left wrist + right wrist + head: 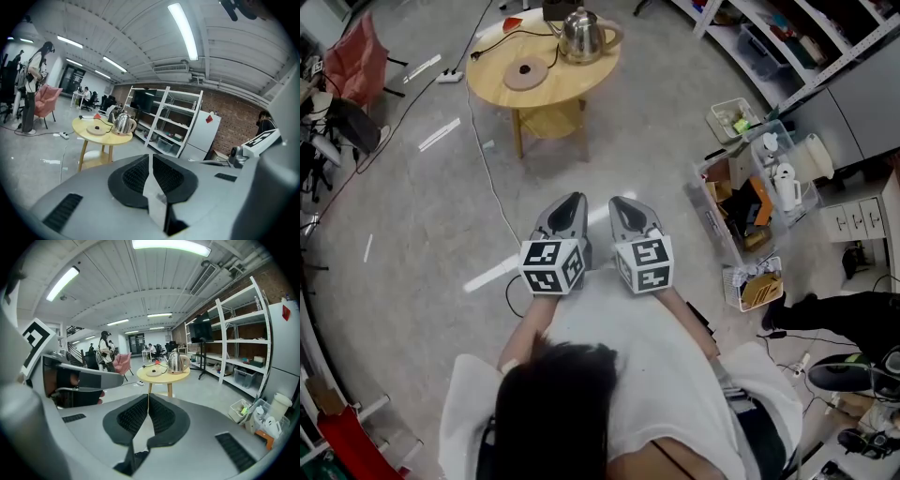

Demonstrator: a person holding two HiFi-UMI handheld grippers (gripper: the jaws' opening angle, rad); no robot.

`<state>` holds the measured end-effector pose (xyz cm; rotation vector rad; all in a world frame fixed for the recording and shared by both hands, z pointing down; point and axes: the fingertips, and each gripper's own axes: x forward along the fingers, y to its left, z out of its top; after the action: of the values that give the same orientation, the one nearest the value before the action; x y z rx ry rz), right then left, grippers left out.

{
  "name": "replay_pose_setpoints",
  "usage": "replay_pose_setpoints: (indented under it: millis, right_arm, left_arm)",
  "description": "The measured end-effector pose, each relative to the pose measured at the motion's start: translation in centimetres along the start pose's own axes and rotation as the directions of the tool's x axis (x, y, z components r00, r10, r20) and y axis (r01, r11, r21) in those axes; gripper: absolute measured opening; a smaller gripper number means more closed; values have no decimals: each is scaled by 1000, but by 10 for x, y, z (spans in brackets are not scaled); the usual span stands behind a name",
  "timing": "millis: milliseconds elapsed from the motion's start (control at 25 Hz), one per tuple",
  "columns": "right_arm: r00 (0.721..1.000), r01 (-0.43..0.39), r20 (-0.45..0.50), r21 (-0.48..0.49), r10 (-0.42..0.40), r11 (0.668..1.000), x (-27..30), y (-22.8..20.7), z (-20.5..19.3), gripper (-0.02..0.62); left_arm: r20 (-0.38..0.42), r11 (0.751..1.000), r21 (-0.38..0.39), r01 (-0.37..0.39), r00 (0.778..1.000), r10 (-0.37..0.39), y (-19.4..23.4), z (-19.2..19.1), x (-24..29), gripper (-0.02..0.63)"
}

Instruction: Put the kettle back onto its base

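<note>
**Kettle sits off its base, job not yet begun**

The polished stainless-steel kettle with a curved handle (pixel 586 35) stands on the round pale-wood table (pixel 572 82). It is just beside the flat, disc-shaped brown base (pixel 526 72) but not on it. A thin black cord (pixel 511 35) loops across the tabletop near both. The person stands well apart from the table on the smooth grey floor, with both tools held out in front of the body.

The left gripper (pixel 575 201) is a grey moulded-plastic shell with ribbed black rubber pads. Its jaws are pressed together with nothing between them. The right gripper (pixel 622 202) has the same build and is likewise closed and empty. Each carries a white cube printed with black square markers (pixel 551 265).

By the look of things, no part of the task is done. The walk to the table, the grasp, the lift and the setting-down all remain.

The kettle's mirror-bright, rounded body looks slick, so the arched handle appears the surer hold for the ribbed pads. The base is low and flat with a darker stud at its centre, which the kettle will probably have to meet squarely
</note>
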<state>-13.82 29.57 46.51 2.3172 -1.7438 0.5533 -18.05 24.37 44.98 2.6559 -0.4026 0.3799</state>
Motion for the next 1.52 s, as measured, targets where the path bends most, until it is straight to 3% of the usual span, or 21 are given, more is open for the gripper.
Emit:
replay_pose_setpoints:
  millis: [360,640,1080,1520]
  right_arm:
    - [999,34,-15,-4,-34,999,7,-13,1,28]
    - [999,-32,-35,-45,30,998,23,-7,2,26]
    - [999,-51,10,0,51,999,51,-24,16,26]
    - [998,-60,-22,99,62,993,109,-55,29,26]
  left_arm:
    - [-13,999,-9,35,999,-35,0,1,18,46]
    - [-22,998,-6,55,998,-55,4,5,37,46]
    - [-74,996,-37,81,994,-84,19,7,70,46]
    - [-88,996,-33,86,992,-88,50,36,122,46]
